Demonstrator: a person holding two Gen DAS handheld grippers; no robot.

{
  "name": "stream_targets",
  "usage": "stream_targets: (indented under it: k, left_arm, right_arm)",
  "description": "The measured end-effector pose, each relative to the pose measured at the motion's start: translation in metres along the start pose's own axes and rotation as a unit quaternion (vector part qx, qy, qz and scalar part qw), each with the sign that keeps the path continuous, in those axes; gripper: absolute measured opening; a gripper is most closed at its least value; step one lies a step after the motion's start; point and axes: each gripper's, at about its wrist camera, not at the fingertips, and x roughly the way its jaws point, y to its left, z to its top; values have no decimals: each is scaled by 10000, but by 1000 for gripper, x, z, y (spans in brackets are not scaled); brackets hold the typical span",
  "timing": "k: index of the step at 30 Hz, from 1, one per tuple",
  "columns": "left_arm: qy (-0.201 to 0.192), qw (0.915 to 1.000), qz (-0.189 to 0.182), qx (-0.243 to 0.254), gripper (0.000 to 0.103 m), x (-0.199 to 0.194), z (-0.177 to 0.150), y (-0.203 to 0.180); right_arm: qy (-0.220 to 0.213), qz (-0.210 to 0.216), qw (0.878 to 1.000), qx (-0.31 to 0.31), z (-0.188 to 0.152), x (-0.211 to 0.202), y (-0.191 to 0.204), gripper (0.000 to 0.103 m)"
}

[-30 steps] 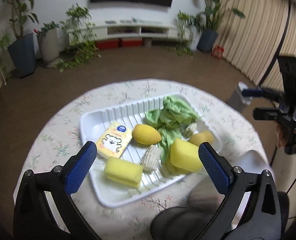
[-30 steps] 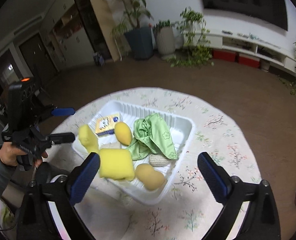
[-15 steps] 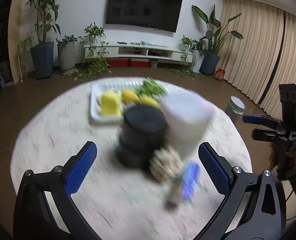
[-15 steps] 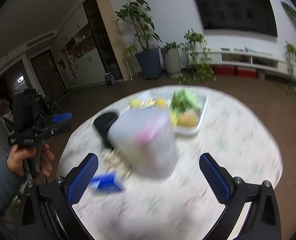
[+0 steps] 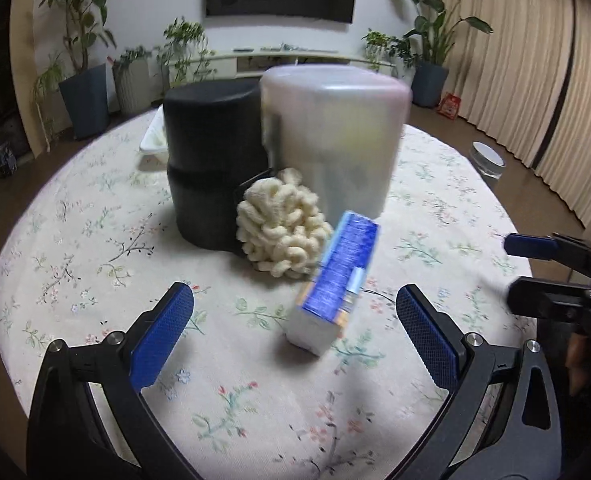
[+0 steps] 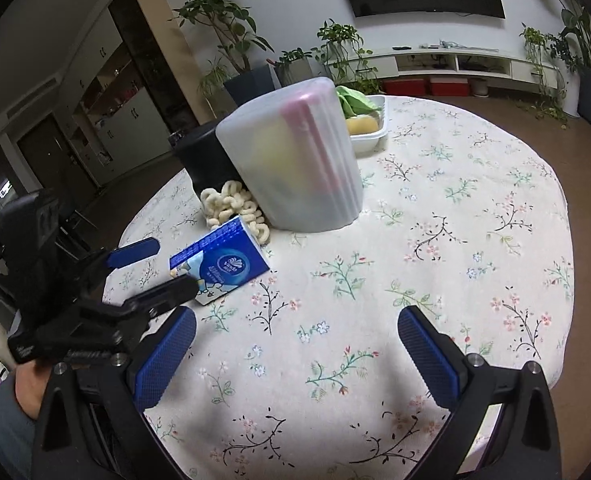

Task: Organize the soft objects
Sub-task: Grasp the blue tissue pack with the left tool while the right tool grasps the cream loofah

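A blue tissue pack lies on the flowered tablecloth in front of my open, empty left gripper; it also shows in the right wrist view. A cream chenille scrubber sits behind it, against a black cylinder and a frosted plastic container. The white tray with a green cloth and a yellow sponge stands behind the container. My right gripper is open and empty over bare cloth. The left gripper reaches toward the pack.
The round table has its edge close on the left and near sides. A small grey bin stands on the floor to the right. Plants and a TV shelf line the far wall.
Both grippers have pulled back from above the tray to low over the table's near side. The scrubber and tissue pack now lie close in front of the left gripper.
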Motion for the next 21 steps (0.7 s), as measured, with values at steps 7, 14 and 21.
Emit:
stream_targets:
  k: [7, 14, 21]
  left_arm:
    - [446, 9990, -88, 37, 99, 19, 0, -1]
    - [651, 9977, -189, 95, 35, 27, 0, -4]
    - [619, 9973, -261, -297, 29, 11, -15, 8]
  right_arm:
    - [33, -39, 10000, -60, 4, 7, 5, 103]
    - [214, -205, 9995, -80, 8, 21, 10, 84]
    - [319, -205, 9992, -82, 14, 40, 23, 69]
